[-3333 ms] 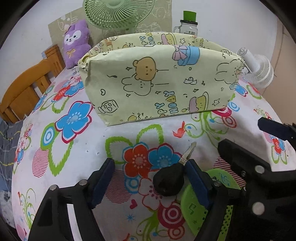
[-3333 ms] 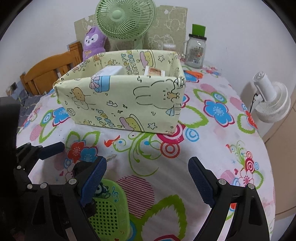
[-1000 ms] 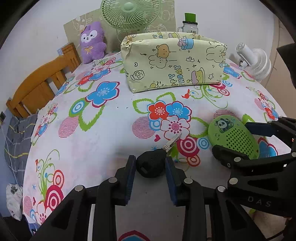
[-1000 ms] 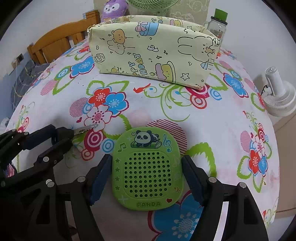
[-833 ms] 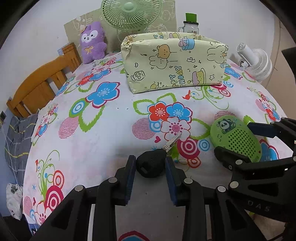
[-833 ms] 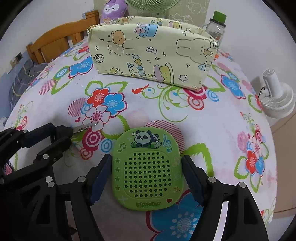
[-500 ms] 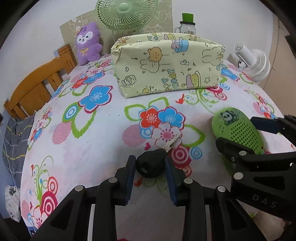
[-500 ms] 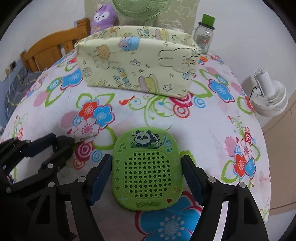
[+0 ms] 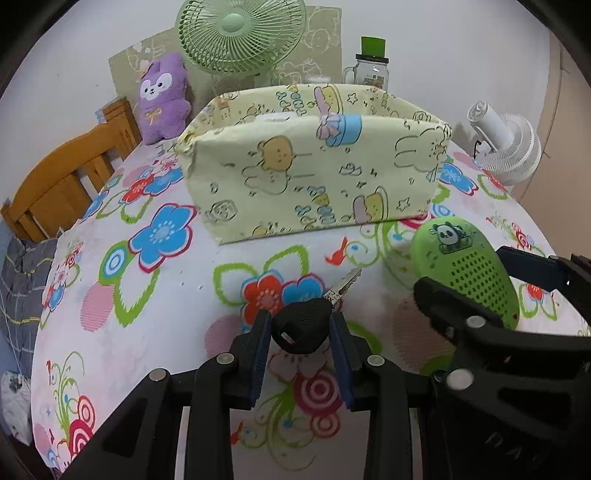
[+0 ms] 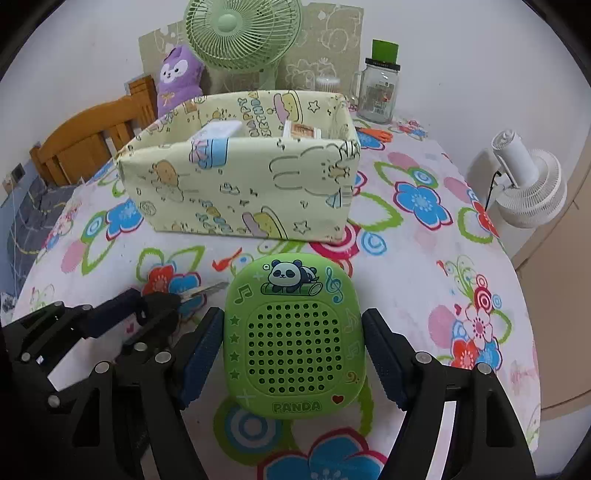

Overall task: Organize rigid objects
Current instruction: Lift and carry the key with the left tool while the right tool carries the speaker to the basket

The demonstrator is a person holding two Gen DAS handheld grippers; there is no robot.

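Flowered cloth covers the desk (image 10: 417,258); white wall behind.

Landmark: yellow cartoon-print storage box (image 9: 314,166), open-topped, a few items already inside, at mid-desk.

Left gripper (image 9: 301,332): fingers closed tight on the black head of a key (image 9: 301,326). Blade points forward and slightly right, toward the box's near wall. Held in front of the box, clear of the cloth as far as can be judged.

Right gripper (image 10: 293,345): fingers about half spread, pressed on both sides of a green panda speaker (image 10: 293,336). Held face-up, in front of the box's right half.

Both grippers sit side by side, near the box; the speaker appears slightly nearer its wall.

Coming move, judged: each item must clear the near wall before dropping in.

Around the box:
- green fan (image 9: 240,33), plush toy (image 9: 162,96), jar (image 10: 378,92) behind it;
- white fan (image 10: 528,184) to its right;
- wooden chair (image 9: 66,181) to its left.

Nothing stands between fingers and box.
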